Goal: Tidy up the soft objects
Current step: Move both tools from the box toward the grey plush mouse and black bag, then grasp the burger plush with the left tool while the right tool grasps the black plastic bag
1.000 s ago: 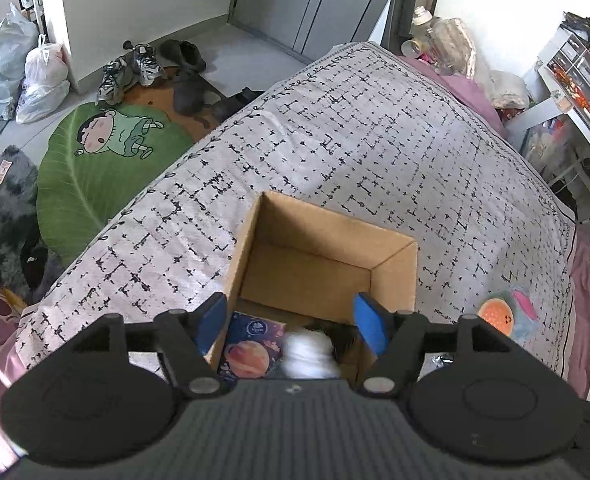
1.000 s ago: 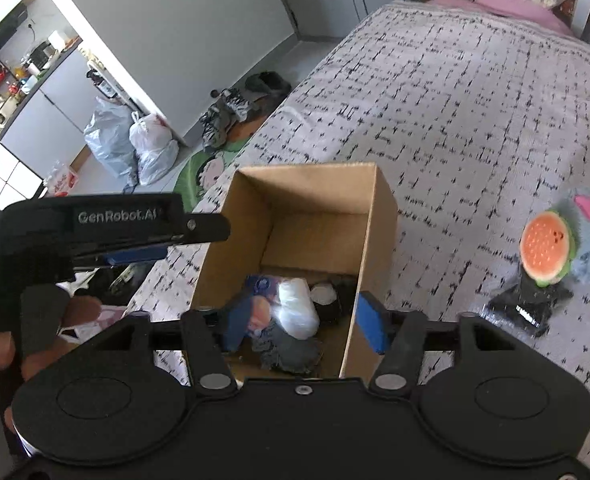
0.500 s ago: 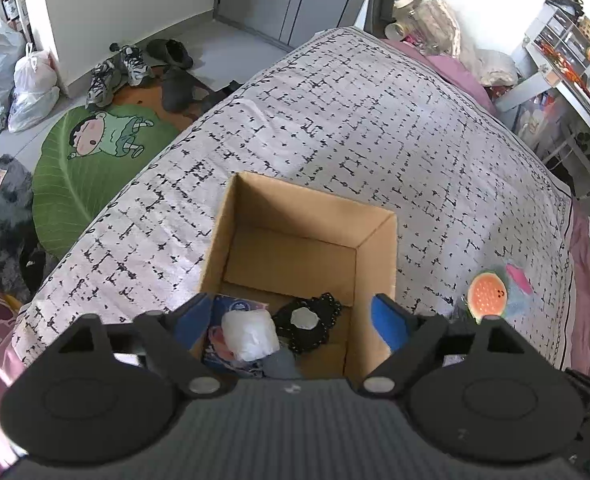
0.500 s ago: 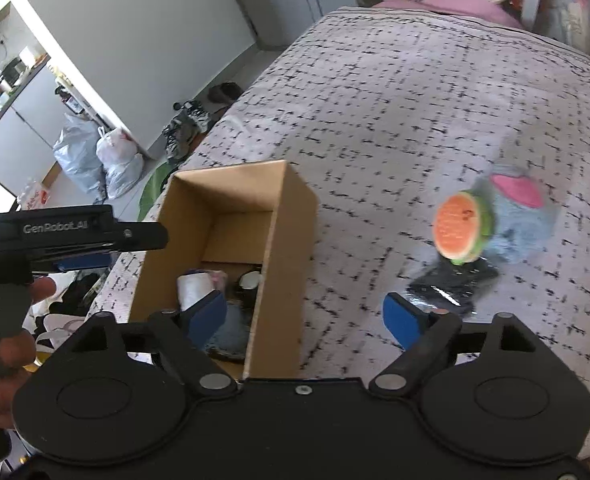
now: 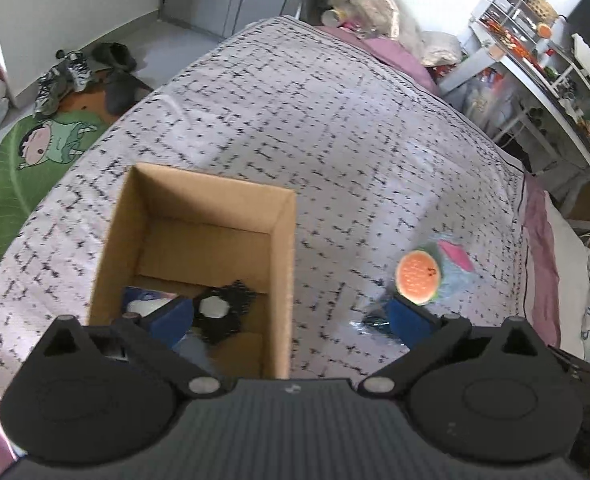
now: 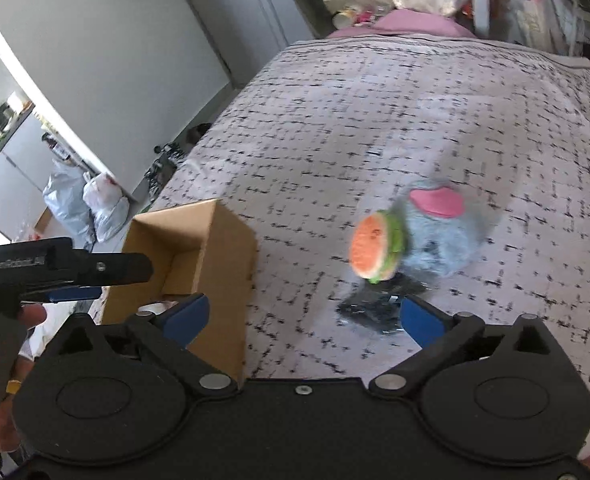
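Note:
An open cardboard box [image 5: 283, 248] [image 6: 223, 256] stands on the bed and holds several soft things, among them a black lacy piece with a white centre [image 5: 225, 306]. To its right on the bedspread lie a watermelon-slice plush [image 5: 418, 278] [image 6: 375, 249], a grey-blue plush with a pink patch [image 5: 453, 264] [image 6: 443, 240] and a dark shiny packet [image 6: 379, 302]. My left gripper [image 5: 291, 320] is open and empty above the box's right wall. My right gripper [image 6: 303, 318] is open and empty, between the box and the packet.
The patterned bedspread [image 5: 315, 120] covers the bed. On the floor to the left are a green leaf rug [image 5: 35, 152], shoes [image 5: 79, 72] and plastic bags [image 6: 95, 204]. Cluttered shelves [image 5: 535, 40] stand at the right. My left hand-held gripper shows in the right wrist view [image 6: 55, 268].
Both grippers have swung right, away from over the box toward the plush toys. The right gripper's jaws have opened wider. The views are motion-blurred.

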The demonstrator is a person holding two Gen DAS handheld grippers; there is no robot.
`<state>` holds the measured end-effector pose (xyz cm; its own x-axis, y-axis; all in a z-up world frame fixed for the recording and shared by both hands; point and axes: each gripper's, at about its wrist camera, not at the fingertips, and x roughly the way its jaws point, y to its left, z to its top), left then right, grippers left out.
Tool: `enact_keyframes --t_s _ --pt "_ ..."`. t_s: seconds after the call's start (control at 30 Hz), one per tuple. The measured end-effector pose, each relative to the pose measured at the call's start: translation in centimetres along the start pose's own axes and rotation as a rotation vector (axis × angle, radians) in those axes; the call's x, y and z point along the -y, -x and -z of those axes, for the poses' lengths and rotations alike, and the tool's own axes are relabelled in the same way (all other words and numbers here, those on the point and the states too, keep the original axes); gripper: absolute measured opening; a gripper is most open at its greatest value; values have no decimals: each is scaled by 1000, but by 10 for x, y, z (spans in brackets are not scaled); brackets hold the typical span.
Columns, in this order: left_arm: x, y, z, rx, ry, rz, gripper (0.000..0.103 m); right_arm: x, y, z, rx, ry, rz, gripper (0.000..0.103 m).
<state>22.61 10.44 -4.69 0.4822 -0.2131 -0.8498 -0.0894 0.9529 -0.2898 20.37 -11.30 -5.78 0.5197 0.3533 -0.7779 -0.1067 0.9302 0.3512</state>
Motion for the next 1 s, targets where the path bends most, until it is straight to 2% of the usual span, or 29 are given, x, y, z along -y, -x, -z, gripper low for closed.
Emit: enact_keyframes --t_s 0.17,0.3,0.4,0.57,0.7,0.77,1.0 --pt "20 -9 1 -10 -17 8 103 22 -1 2 -9 1 6 103" --pt "43 -17 2 -13 -95 -38 103 36 -4 3 -17 -19 1 103" --pt "56 -24 2 -23 -114 -53 103 46 -8 5 -24 -40 -13 102" --pt "76 -38 0 -27 -153 -60 102 64 -18 11 -42 -124 -37 93" --pt "92 -48 -1 -27 -207 -26 102 79 -25 13 -35 -224 -87 90" --pt "100 -55 -1 -35 -218 -19 102 83 -30 12 -38 -249 -95 85" --pt "121 -82 -5 -61 -262 0 99 103 -50 12 -61 -341 -89 79"
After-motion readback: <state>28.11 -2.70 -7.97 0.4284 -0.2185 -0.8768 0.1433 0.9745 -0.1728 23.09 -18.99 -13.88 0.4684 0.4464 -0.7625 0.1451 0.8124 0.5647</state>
